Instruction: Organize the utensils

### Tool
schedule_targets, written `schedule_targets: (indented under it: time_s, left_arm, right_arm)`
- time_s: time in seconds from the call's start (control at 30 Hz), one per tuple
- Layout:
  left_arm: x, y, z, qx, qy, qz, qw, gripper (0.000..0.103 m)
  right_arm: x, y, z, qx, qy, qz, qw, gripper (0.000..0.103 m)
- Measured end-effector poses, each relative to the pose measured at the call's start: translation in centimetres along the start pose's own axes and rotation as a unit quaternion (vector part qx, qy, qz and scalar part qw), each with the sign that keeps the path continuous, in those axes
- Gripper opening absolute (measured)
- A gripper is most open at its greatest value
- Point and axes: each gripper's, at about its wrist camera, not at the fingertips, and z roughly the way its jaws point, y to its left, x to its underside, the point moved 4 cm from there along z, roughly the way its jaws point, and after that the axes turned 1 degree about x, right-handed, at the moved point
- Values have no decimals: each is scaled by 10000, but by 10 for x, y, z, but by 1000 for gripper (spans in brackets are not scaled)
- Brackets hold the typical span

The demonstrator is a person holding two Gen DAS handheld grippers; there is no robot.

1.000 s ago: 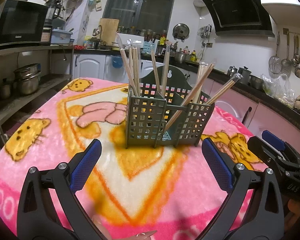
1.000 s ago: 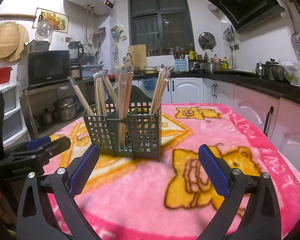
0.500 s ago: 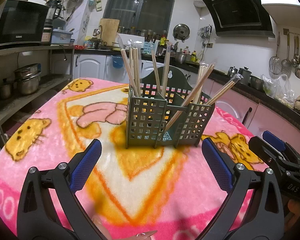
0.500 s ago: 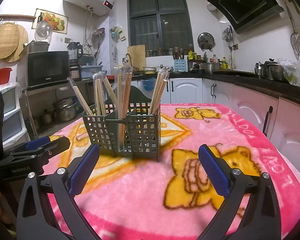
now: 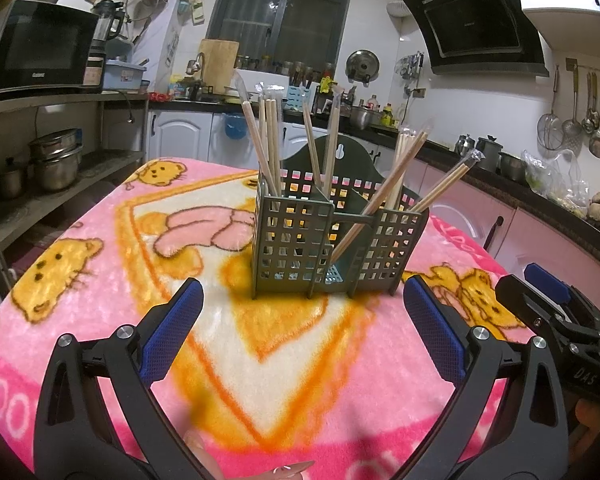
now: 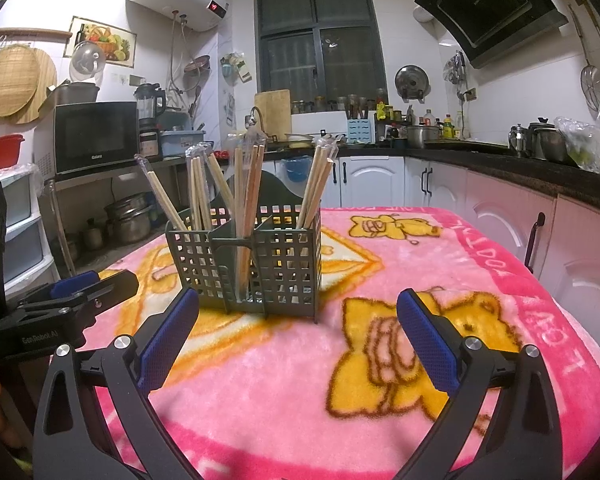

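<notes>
A dark green lattice utensil holder (image 5: 332,248) (image 6: 252,264) stands on the pink cartoon blanket (image 5: 100,264) (image 6: 440,264). Several wrapped wooden chopsticks (image 5: 268,144) (image 6: 248,184) lean upright in its compartments. My left gripper (image 5: 304,332) is open and empty, a short way in front of the holder. My right gripper (image 6: 298,336) is also open and empty, facing the holder from the other side. Each gripper shows at the edge of the other's view: the right gripper (image 5: 556,312), the left gripper (image 6: 72,296).
A metal shelf with a microwave (image 5: 40,56) and steel pots (image 5: 56,160) stands left of the table. White and pink cabinets (image 6: 500,224) and a dark counter run along the back and right. Ladles (image 5: 592,120) hang on the wall.
Both views have shifted only slightly; the holder and chopsticks stay in place and both grippers stay open.
</notes>
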Motion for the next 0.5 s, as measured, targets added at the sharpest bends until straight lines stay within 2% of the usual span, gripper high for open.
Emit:
schedule_targets:
  time_s: [0.5]
  left_arm:
    - [-1, -1, 0, -5, -7, 0, 10000, 92]
  right_arm:
    - [0, -2, 0, 22, 6, -10, 10000, 96]
